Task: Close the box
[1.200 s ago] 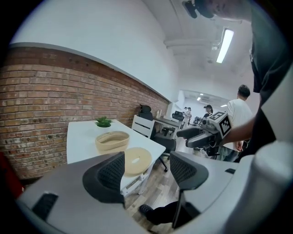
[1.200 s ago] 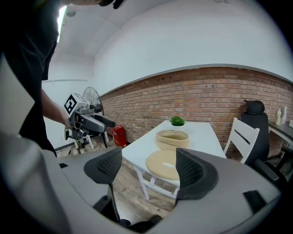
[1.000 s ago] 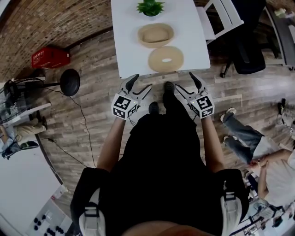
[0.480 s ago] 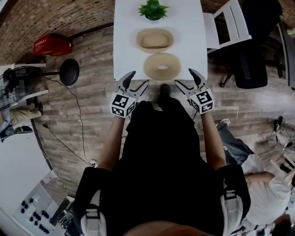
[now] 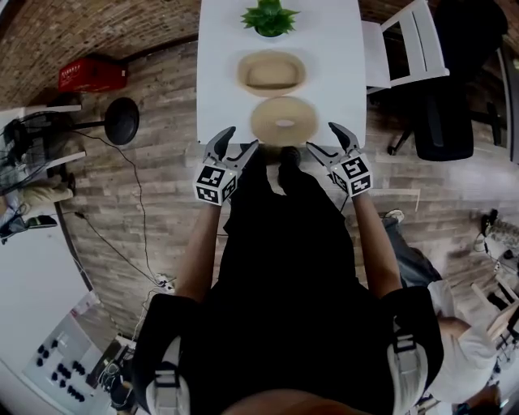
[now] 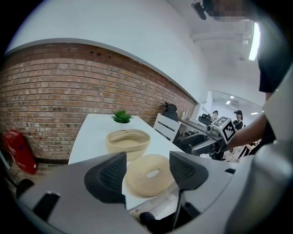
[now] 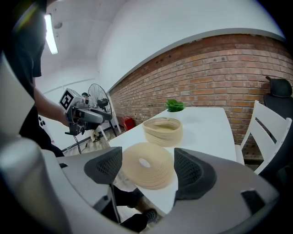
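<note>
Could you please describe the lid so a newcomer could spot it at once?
On the white table, in line with the green plant and the open woven box, the lid lies at the near edge. It alone is a flat woven disc with a central hole.

We see a white table [image 5: 332, 57] with a green plant [image 5: 268, 18] at its far end, a white chair [image 5: 403, 44] and black office chair [image 5: 444, 105] to the right, a red case [image 5: 91, 74] and black standing fan [image 5: 122, 121] on the wood floor [image 5: 154, 203] to the left, brick wall [image 6: 55, 82] far behind
</note>
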Demonstrator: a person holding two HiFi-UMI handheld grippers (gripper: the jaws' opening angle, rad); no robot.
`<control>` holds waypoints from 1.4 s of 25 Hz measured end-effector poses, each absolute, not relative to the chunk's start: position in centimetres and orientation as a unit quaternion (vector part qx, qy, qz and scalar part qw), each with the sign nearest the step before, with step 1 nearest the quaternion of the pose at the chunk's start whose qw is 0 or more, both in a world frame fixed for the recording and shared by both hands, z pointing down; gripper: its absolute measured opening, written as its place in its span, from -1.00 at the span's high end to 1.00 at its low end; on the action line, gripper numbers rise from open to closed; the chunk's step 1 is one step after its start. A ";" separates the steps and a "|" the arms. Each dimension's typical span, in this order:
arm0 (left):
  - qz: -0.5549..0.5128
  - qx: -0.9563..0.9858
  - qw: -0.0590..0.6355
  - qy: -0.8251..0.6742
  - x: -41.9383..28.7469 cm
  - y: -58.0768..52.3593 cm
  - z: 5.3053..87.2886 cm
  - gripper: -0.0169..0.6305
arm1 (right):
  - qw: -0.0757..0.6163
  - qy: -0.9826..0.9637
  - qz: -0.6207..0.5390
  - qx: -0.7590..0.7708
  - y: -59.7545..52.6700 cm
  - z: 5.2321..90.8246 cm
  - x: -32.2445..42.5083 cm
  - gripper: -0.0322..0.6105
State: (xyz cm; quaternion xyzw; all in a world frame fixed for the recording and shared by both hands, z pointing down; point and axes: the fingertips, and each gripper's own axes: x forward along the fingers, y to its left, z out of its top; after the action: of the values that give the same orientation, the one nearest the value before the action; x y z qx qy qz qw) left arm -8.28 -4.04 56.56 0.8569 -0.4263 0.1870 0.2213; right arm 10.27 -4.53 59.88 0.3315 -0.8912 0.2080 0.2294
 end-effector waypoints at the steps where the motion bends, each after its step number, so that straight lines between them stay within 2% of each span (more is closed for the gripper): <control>1: 0.189 0.857 0.224 -0.424 -8.2 -4.3 57.0 0.00 | 0.231 -0.891 0.209 0.331 -4.7 60.3 10.1 -0.18; 8: 0.215 0.854 0.244 -0.406 -8.0 -5.8 61.5 0.01 | 0.243 -0.879 0.231 0.338 -5.9 63.4 10.3 -0.18; 22: 0.232 0.821 0.338 -0.397 -9.2 -7.3 70.9 0.01 | 0.268 -0.848 0.293 0.351 -7.2 70.6 9.6 -0.15; 35: 0.219 0.811 0.385 -0.382 -8.3 -8.0 72.7 0.04 | 0.272 -0.819 0.343 0.371 -7.8 73.0 9.6 -0.04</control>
State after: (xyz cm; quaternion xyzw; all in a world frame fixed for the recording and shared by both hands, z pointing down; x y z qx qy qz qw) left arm -8.26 -7.97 72.75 0.8111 -0.3819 0.2191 0.3850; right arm 9.61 -7.77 73.01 0.3710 -0.8190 0.3432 0.2718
